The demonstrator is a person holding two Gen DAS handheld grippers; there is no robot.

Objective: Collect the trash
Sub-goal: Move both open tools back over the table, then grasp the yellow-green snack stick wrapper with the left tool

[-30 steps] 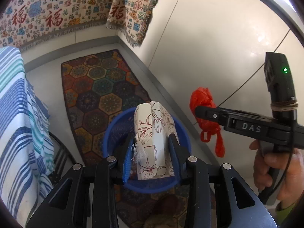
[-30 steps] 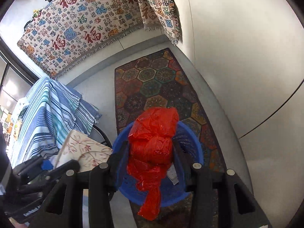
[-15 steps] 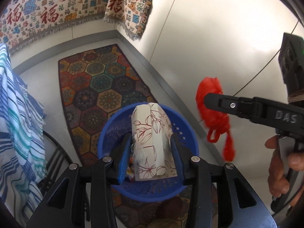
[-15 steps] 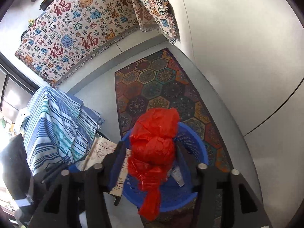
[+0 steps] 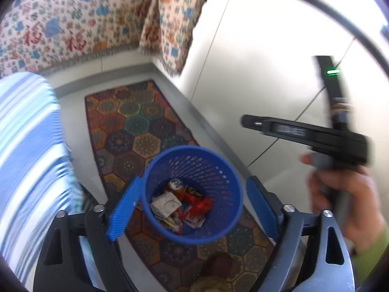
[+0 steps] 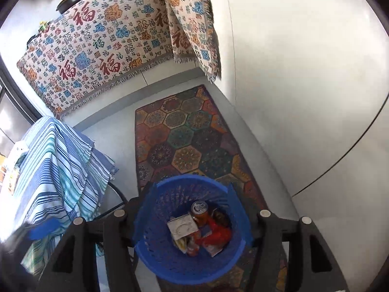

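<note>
A blue mesh basket (image 5: 155,170) (image 6: 150,238) stands on the rug below both grippers. In it lie a white floral carton (image 5: 166,203) (image 6: 182,227), a crumpled red bag (image 5: 200,206) (image 6: 218,233) and an orange can (image 5: 175,185) (image 6: 199,209) among other scraps. My left gripper (image 5: 193,209) hangs above the basket, its jaws opening wide with nothing held between the blue pads (image 5: 124,211). My right gripper (image 6: 190,191) also stands open and empty over the basket. In the left wrist view it shows from the side (image 5: 304,131).
The basket sits on a hexagon-patterned rug (image 6: 184,141) along a pale wall panel (image 6: 304,97). A blue striped cloth (image 6: 56,170) hangs over something at the left. A patterned fringed cloth (image 6: 97,48) hangs at the back. A person's hand (image 5: 345,194) in a green sleeve holds the right gripper.
The left gripper let go of the floral carton and the right let go of the red bag; both now lie in the basket. The left jaws spread wide and both grippers rose a little.
</note>
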